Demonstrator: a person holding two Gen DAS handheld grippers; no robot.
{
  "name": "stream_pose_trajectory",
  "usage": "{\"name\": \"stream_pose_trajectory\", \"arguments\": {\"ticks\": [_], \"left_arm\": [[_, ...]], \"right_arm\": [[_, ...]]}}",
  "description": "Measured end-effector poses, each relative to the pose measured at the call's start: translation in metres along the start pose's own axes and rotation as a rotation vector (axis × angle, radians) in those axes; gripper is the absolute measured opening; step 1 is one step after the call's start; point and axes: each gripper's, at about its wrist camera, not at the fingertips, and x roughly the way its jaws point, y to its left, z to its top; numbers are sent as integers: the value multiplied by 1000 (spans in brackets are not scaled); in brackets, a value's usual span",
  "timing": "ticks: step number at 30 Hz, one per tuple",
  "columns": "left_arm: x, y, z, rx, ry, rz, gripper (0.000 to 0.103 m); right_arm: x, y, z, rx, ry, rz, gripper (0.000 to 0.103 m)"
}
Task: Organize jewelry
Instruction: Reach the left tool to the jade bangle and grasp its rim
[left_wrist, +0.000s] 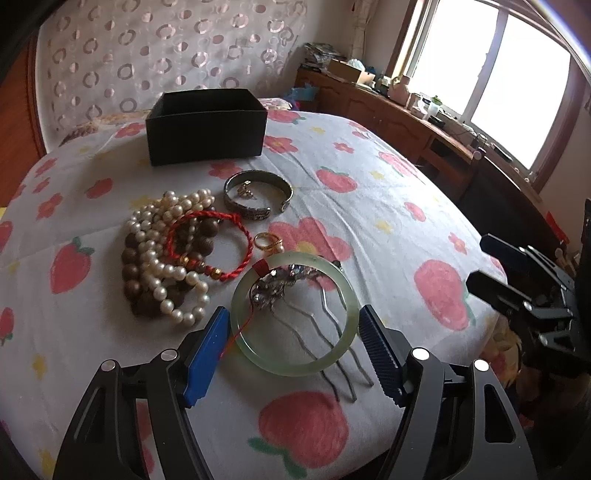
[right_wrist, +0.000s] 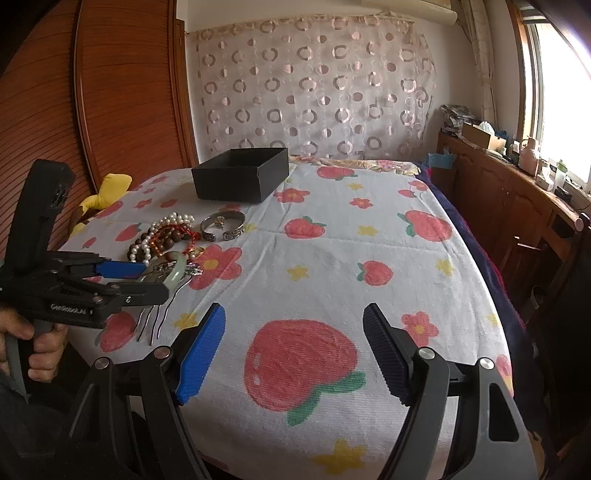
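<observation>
A: Where does the jade bangle (left_wrist: 295, 314) lie against the left claw (left_wrist: 293, 349)?

B: Right between its two blue pads (left_wrist: 207, 354), low in the left wrist view at about six o'clock. The rim sits just beside each pad; I cannot tell whether either pad touches it. The jaws stand fairly wide and nothing is clamped.

A: And how does the bangle look?

B: A pale green, smooth, translucent ring lying flat on the strawberry-print cloth (left_wrist: 369, 229). It rests over a metal hair comb (left_wrist: 295, 295) whose wavy prongs run out under the rim toward six o'clock. A thin red cord crosses its edge at about eight o'clock.

A: What lies around it?

B: At ten o'clock from the bangle, a heap of pearl strands (left_wrist: 166, 258) mixed with brown wooden beads (left_wrist: 135, 273), with a red braided bracelet (left_wrist: 210, 247) on top. At twelve o'clock a small gold ring (left_wrist: 266, 242), then further out a silver cuff (left_wrist: 258, 197) with a small gold piece inside it. Beyond that, an open black box (left_wrist: 207, 125).

A: The right claw (right_wrist: 295, 350)?

B: Its jaws are wide apart, with nothing between them, over a bare patch of cloth with a big strawberry. It is well apart from the jewelry, which lies at ten o'clock in its view, beside the left tool held in a hand (right_wrist: 33, 343).
</observation>
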Motion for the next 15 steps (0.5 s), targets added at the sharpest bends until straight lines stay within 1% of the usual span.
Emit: {"name": "stream_pose_trajectory", "arguments": {"ticks": [3,9,10,11,14,15], "left_arm": [[-2,-1,-1,2,4,6,69],[10,-4,9,34,7,33,71],[10,-4,10,37,6,36,71],[10,-4,11,38,3,39,69],[7,-1,9,42,-8,19,69],[2,-1,8,44,-23,16,69]], "right_arm": [[0,0,0,1,1,1,79],[1,5,0,-10,9,9,79],[2,6,1,-13,11,12,79],[3,8,1,-18,13,15,79],[7,14,3,-38,14,31,79],[9,17,4,-46,15,40,79]]}}
